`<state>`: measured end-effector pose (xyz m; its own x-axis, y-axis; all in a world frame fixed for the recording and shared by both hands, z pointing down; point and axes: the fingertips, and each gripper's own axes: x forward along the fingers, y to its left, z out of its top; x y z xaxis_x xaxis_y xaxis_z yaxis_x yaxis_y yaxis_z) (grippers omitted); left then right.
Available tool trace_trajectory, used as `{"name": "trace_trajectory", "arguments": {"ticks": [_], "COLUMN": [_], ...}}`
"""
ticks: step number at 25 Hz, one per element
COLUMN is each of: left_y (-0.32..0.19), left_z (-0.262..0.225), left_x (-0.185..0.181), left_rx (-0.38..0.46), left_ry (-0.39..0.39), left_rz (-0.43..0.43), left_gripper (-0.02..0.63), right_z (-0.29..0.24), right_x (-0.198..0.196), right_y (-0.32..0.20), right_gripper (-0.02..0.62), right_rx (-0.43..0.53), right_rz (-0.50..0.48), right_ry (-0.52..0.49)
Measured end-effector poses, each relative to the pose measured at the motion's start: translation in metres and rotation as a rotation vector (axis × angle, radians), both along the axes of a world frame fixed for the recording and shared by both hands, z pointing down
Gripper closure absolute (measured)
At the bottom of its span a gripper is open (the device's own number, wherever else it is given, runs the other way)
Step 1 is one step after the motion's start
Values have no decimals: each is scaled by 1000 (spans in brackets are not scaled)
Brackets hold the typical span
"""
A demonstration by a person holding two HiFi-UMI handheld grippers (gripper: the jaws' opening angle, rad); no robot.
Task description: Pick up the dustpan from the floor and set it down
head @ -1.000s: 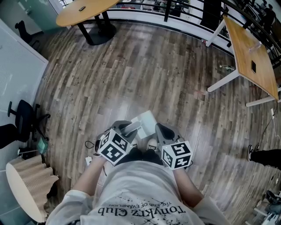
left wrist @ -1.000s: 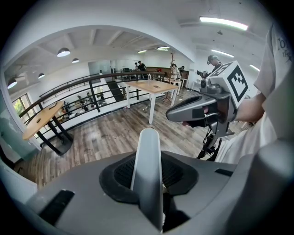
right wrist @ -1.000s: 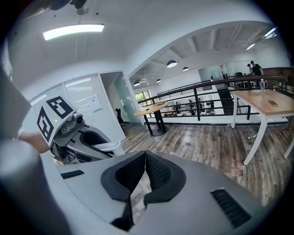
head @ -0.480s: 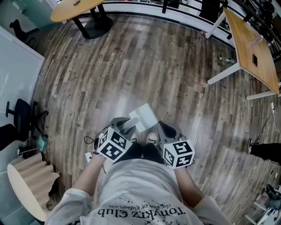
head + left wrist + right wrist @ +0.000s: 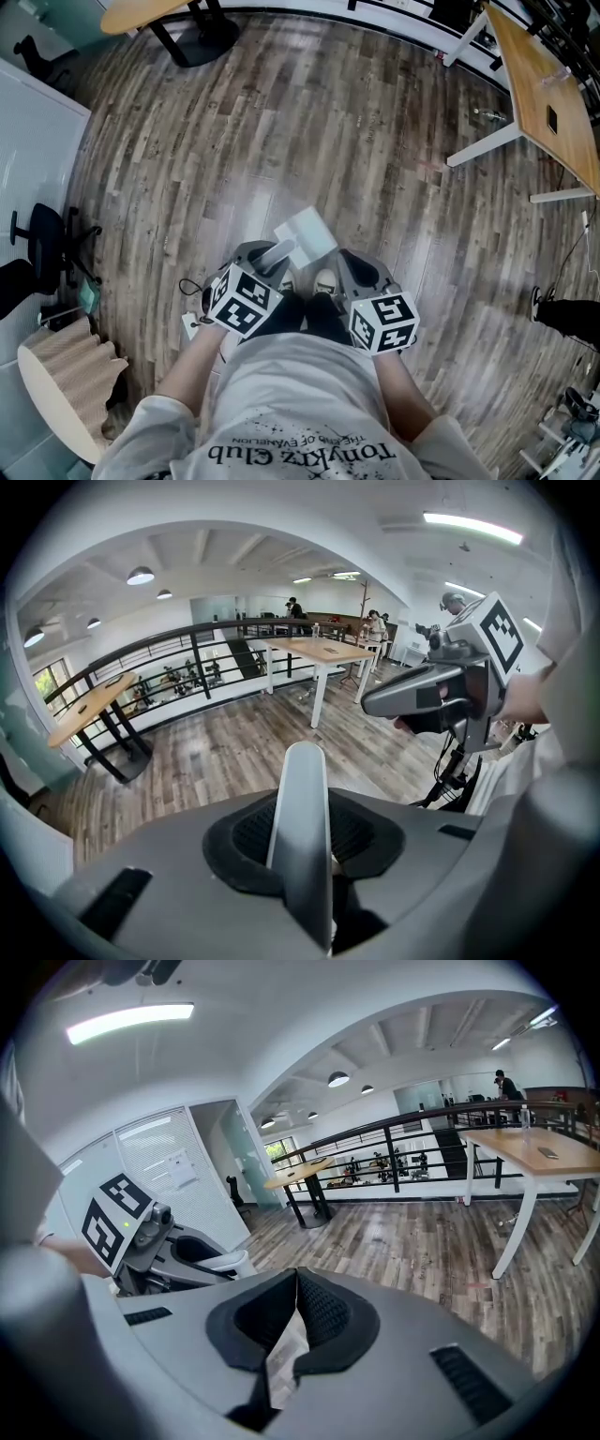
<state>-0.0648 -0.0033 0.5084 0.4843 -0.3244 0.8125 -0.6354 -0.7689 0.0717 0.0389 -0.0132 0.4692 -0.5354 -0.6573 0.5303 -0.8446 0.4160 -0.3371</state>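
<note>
Since the earlier head view, the round table (image 5: 141, 11) at the top left has slid almost out of the picture. The dustpan (image 5: 307, 232) and both grippers are now seen a little higher in the frame. The hold on the dustpan is unchanged.

The dustpan is held by the left gripper (image 5: 272, 261), out in front of the person's body and above the shoes (image 5: 325, 281). Its pale pan is tilted and points away from the person over the wooden floor (image 5: 281, 122). Whether any edge of it touches the floor cannot be told from above; it appears to be carried clear of the boards.

In the left gripper view, a narrow pale part (image 5: 302, 799), seemingly the dustpan's handle, stands upright between the dark pads. The jaws are clamped on it from both sides, and its rounded end is seen past the pads.

The right gripper (image 5: 354, 274) is held just beside the left one, to the right of the dustpan and apart from it. In the right gripper view its jaws are brought together, the pads meeting at their tips with nothing between them.

A long wooden desk (image 5: 534, 84) on white legs is seen at the upper right. A black office chair (image 5: 42, 239) stands at the left edge, well apart from the dustpan.
</note>
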Motion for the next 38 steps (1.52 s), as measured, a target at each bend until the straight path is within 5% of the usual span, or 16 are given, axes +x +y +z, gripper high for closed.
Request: {"name": "trace_trajectory", "arguments": {"ticks": [38], "left_y": [-47], "left_z": [87], "left_x": [6], "left_rx": [13], "left_ry": [-31], "left_rz": [10], "left_gripper": [483], "right_z": [40], "right_x": [-1], "right_y": [-13], "right_gripper": [571], "right_rx": [-99], "right_rz": [23], "right_ry": [-9]}}
